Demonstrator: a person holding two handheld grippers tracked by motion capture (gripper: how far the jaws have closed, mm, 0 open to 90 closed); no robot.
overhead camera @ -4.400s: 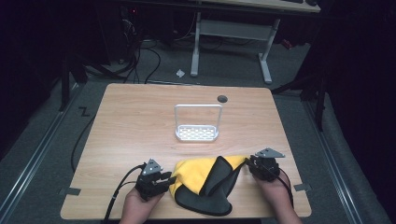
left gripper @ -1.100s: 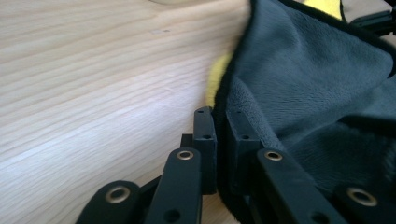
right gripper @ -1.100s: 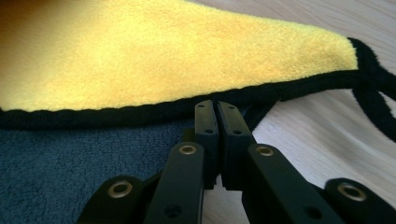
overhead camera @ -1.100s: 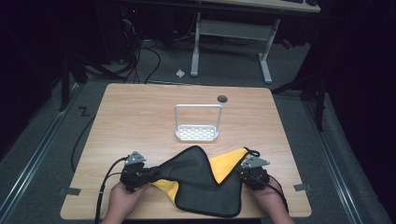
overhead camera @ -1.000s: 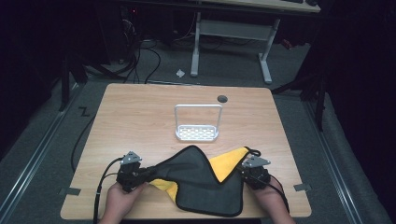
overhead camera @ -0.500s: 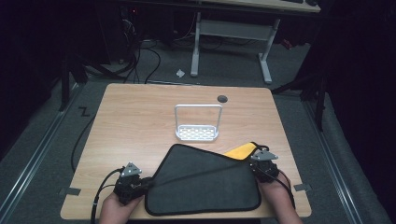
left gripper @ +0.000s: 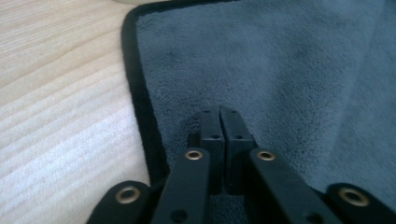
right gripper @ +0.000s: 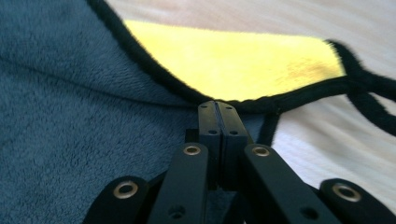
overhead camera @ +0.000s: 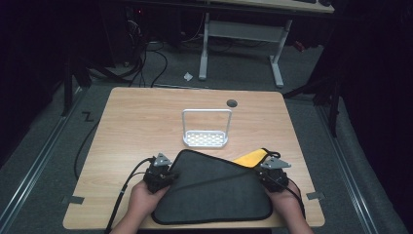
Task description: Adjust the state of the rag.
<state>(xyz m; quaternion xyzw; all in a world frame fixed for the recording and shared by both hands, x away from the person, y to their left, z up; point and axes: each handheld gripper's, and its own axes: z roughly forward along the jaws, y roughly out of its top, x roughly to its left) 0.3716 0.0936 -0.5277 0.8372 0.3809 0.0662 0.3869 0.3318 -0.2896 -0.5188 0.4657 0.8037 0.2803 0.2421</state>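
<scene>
A dark grey cloth [overhead camera: 214, 190] with a black hem is being spread flat on the near half of the wooden table [overhead camera: 141, 117], between the two hands; its yellow underside [overhead camera: 251, 158] is being shown at the far right corner, where the fabric is being left folded over. The left gripper [overhead camera: 158, 173] is being held at the cloth's left edge; in the left gripper view its jaws are being pressed fully together over the grey pile [left gripper: 280, 70], just inside the black hem [left gripper: 140, 102], and whether any fabric is being pinched between them cannot be told. The right gripper [overhead camera: 272, 173] is being held at the cloth's right edge, near the yellow corner; in the right gripper view its jaws are likewise being kept closed tight, their tips touching the hem where grey [right gripper: 70, 140] is meeting yellow [right gripper: 233, 60], and a grip on the fabric cannot be confirmed. A white wire rack [overhead camera: 205, 139] is being left standing just beyond the cloth's far edge, near mid-table.
</scene>
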